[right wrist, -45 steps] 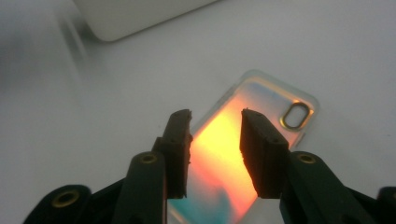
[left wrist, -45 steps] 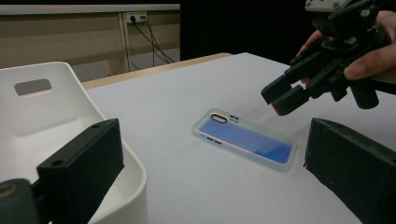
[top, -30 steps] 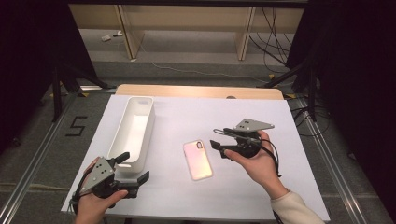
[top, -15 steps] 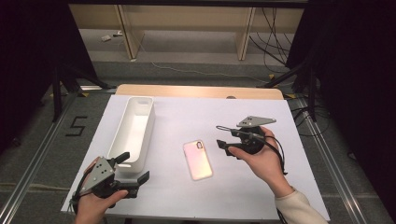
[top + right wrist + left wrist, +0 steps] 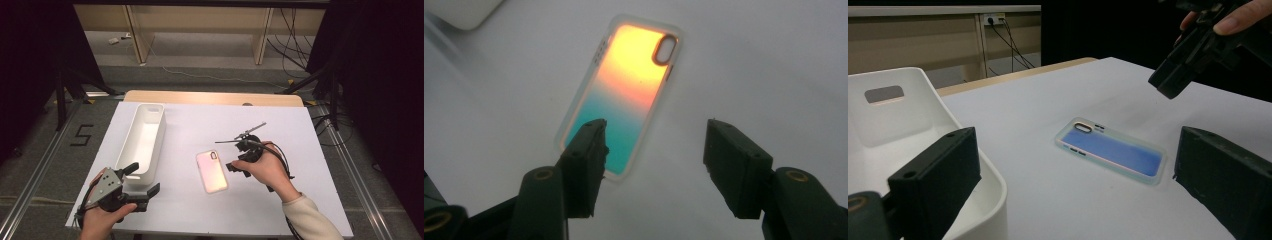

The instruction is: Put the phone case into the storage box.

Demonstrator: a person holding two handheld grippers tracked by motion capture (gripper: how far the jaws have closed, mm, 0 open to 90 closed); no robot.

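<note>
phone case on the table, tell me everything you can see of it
The phone case is a slim rounded rectangle with a clear, frosted-looking rim and an iridescent back, orange to teal in the right gripper view, blue in the left gripper view. An oval camera cutout sits at one corner, small slots along a side. It looks like plastic, lies flat on the white table right of the white bin, and nothing touches it.

phone case [image 5: 212, 171] flat on table [image 5: 300, 125], bin [image 5: 142, 140] to its left, right gripper [image 5: 234, 168] just beside its right
</note>
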